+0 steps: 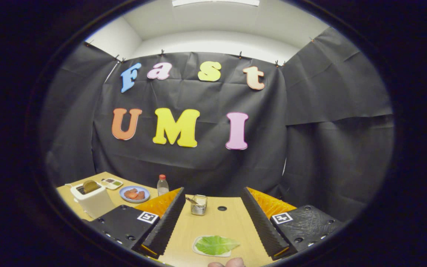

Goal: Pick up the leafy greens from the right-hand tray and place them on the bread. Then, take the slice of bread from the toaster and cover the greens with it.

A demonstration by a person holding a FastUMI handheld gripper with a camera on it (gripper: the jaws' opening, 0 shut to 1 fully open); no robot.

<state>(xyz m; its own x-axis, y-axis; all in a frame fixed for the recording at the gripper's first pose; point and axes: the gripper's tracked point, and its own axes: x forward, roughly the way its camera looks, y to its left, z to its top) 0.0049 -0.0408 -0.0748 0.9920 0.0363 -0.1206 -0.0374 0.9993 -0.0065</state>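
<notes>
While the leafy greens point(216, 245) are lying on the bread point(198, 250) between the fingers, the gripper point(213, 218) is standing wide, holding nothing.
Bare table point(232, 222) is showing around them; toaster point(91, 198) with its slice point(90, 185) is sitting well apart, near the table's edge.

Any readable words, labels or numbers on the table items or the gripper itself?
No text is readable.
Square marker on each finger mount of the gripper: black-and-white pattern, no words.
Bottle: any label is too small to read.
Toaster: no marking visible.
The gripper is open, with the leafy greens lying between its fingers.
</notes>
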